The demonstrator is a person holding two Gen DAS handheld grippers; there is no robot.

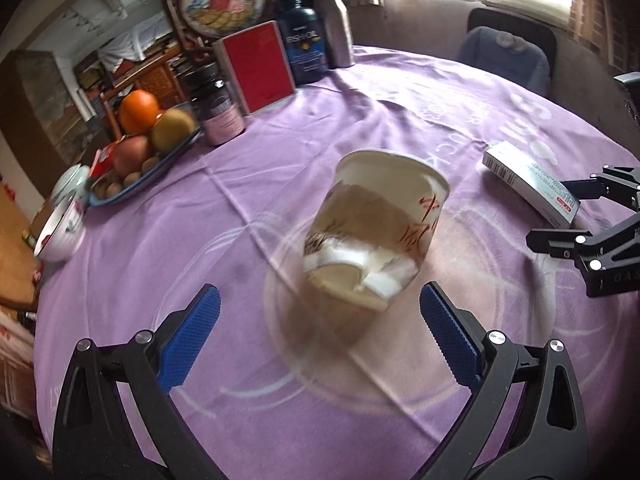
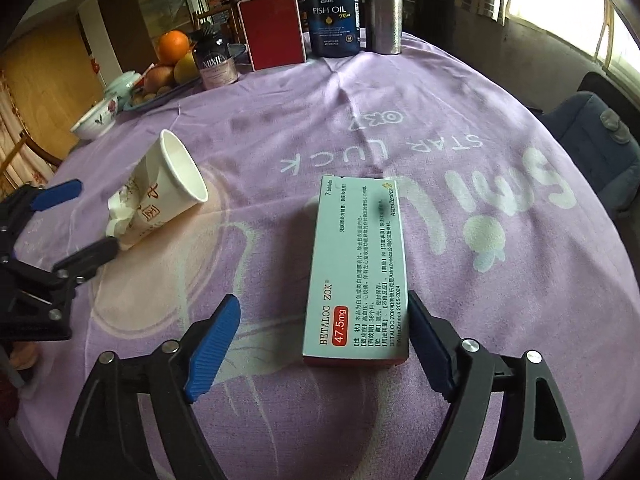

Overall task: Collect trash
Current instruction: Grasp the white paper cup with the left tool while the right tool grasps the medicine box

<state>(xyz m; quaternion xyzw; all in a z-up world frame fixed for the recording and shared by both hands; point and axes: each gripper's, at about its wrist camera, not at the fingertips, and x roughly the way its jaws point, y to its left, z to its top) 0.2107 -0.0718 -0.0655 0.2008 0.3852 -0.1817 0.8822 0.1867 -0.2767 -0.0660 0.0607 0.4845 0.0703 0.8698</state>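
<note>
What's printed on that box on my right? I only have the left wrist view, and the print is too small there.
Observer: The box reads BETALOC ZOK 47.5mg, 7 tablets.
Operator: Is the right gripper on it?
Observer: The right gripper is open, with the box's near end between its fingers. One finger is close beside the box's edge, the other well apart.
Operator: Anything in the cup?
Observer: The cup is tipped over with its mouth towards the right camera. The part of its inside that shows is bare white.
</note>
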